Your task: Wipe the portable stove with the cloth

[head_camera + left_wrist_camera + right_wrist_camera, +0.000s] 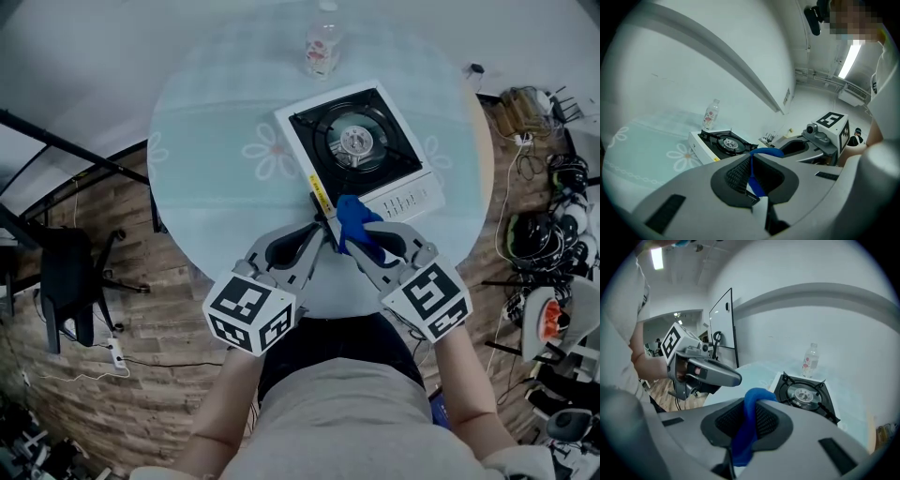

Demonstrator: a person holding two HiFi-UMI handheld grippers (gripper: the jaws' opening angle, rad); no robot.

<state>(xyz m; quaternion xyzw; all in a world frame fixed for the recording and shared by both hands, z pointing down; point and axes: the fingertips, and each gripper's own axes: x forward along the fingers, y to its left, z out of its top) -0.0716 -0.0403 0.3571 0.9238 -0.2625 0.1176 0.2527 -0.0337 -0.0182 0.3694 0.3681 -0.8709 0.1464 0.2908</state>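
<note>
The portable stove (358,148) is white with a black burner top and sits on the round table's right half. A blue cloth (357,223) hangs just in front of its near edge, held above the table. My left gripper (322,225) is shut on one thin end of the cloth (753,174). My right gripper (352,236) is shut on a thicker bunch of it (746,423). The two grippers meet tip to tip at the stove's front left corner. The stove also shows beyond the jaws in the left gripper view (723,144) and in the right gripper view (804,395).
A clear water bottle (322,47) stands at the table's far edge behind the stove. The glass table (216,141) has flower prints. A black chair (70,272) stands to the left, and cables and gear (544,234) lie on the floor at the right.
</note>
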